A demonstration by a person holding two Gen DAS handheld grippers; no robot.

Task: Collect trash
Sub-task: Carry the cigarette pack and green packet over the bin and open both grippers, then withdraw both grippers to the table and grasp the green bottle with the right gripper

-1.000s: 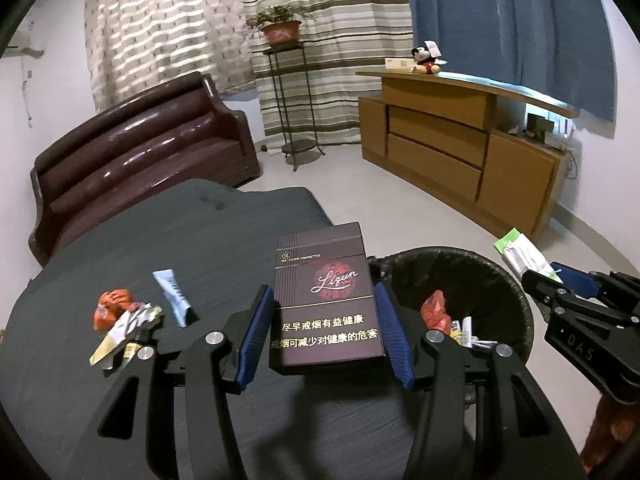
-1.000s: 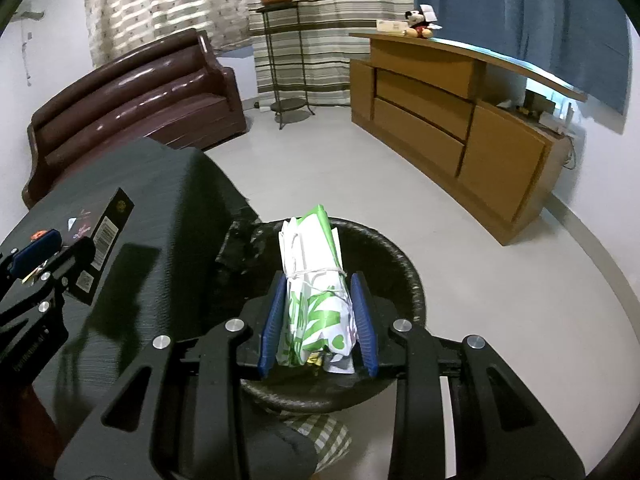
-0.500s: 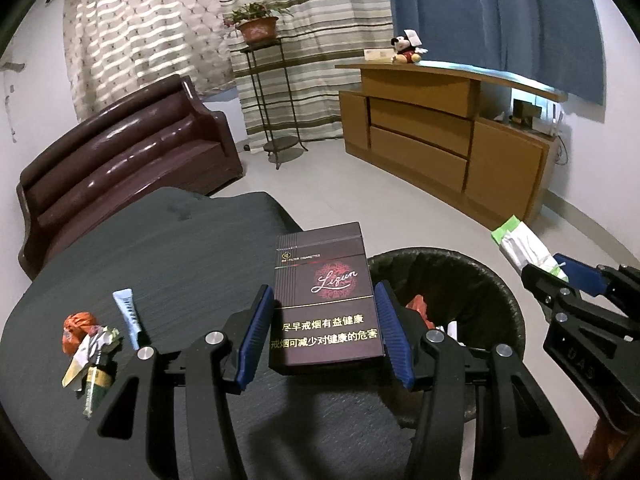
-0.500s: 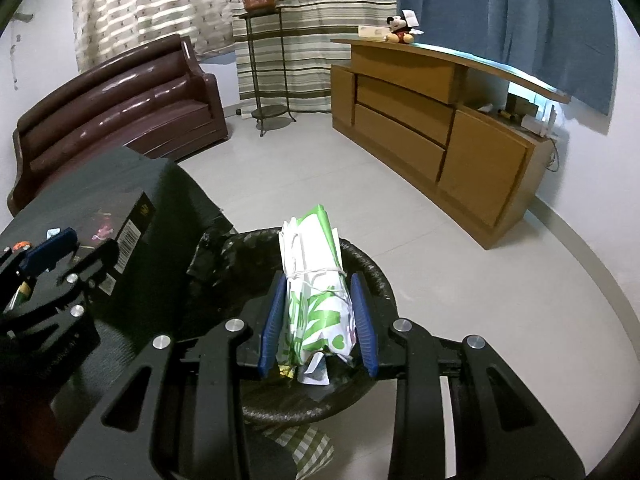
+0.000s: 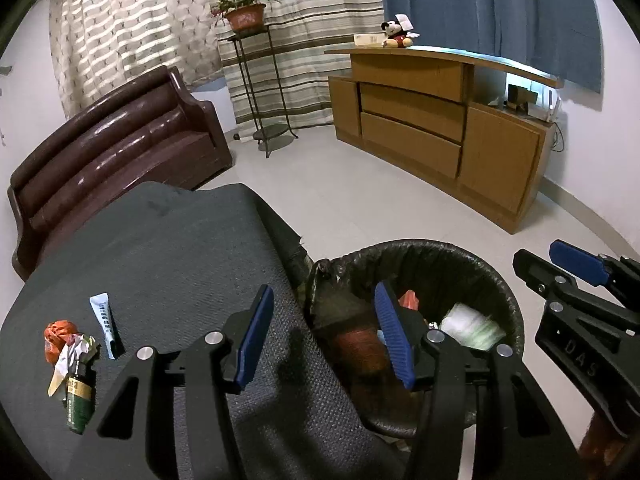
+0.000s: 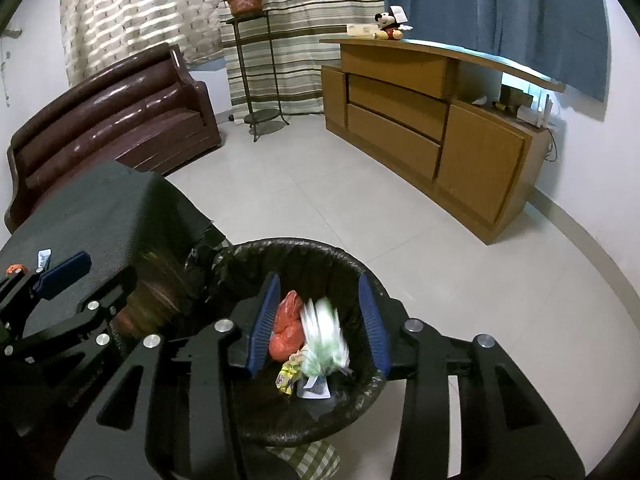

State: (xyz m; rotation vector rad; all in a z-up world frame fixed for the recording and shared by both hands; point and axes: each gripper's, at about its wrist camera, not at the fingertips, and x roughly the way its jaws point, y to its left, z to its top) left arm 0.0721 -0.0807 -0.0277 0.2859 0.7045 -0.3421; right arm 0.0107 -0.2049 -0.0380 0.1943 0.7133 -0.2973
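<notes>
A black-lined trash bin (image 5: pixel 508 304) (image 6: pixel 304 252) stands on the floor beside the dark table (image 5: pixel 160 256). My left gripper (image 5: pixel 326 336) is open and empty over the bin's left rim; the dark cigarette box (image 5: pixel 360 350) is a blur falling into the bin. My right gripper (image 6: pixel 318 320) is open and empty above the bin; the green-and-white packet (image 6: pixel 324 338) is a blur dropping inside beside an orange bag (image 6: pixel 286 326). On the table's left lie a small white tube (image 5: pixel 105 318), an orange wad (image 5: pixel 58 336) and a green wrapper (image 5: pixel 78 400).
A brown leather sofa (image 5: pixel 112 152) stands behind the table. A metal plant stand (image 5: pixel 260 92) and a wooden sideboard (image 5: pixel 440 120) stand along the far walls. Tiled floor (image 6: pixel 360 208) lies beyond the bin. Checked cloth (image 6: pixel 312 456) shows under the bin.
Both grippers have opened. The cigarette box has left the left gripper and the green-and-white packet has left the right one; both are dropping into the bin.
</notes>
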